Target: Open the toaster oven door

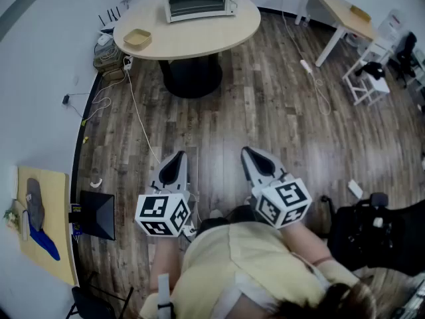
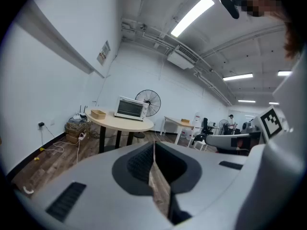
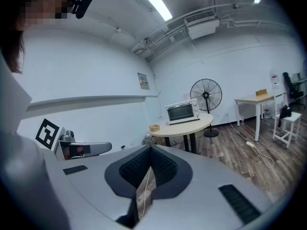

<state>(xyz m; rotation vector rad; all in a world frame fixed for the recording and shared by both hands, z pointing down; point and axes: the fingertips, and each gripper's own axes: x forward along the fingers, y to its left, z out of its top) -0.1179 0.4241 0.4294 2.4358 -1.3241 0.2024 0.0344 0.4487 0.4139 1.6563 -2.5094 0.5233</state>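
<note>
Both tongs show in the head view. Your left gripper (image 1: 174,161) and right gripper (image 1: 252,157) are grey, smooth and tapered, and they hang side by side over the dark plank floor (image 1: 265,125). Both aim at the round, pale wooden table (image 1: 219,35), well apart from it. On the table's far part stands the white, boxy metal toaster oven (image 1: 201,0). Its long axis runs across the picture, and its glass door is closed and faces you. A small, shallow tan tray (image 1: 137,38) lies near the table's left edge.

Your left gripper view shows its two ribbed black pads pressed together along a thin seam, with nothing between them. The oven sits beyond the tips, up and to the left, turned slightly so you see the door and one side panel.

Your right gripper view shows the same: the pads are closed against each other and hold nothing. Here the oven stands above and right of the tips, with its door toward you and its knobs at the right end.
</note>
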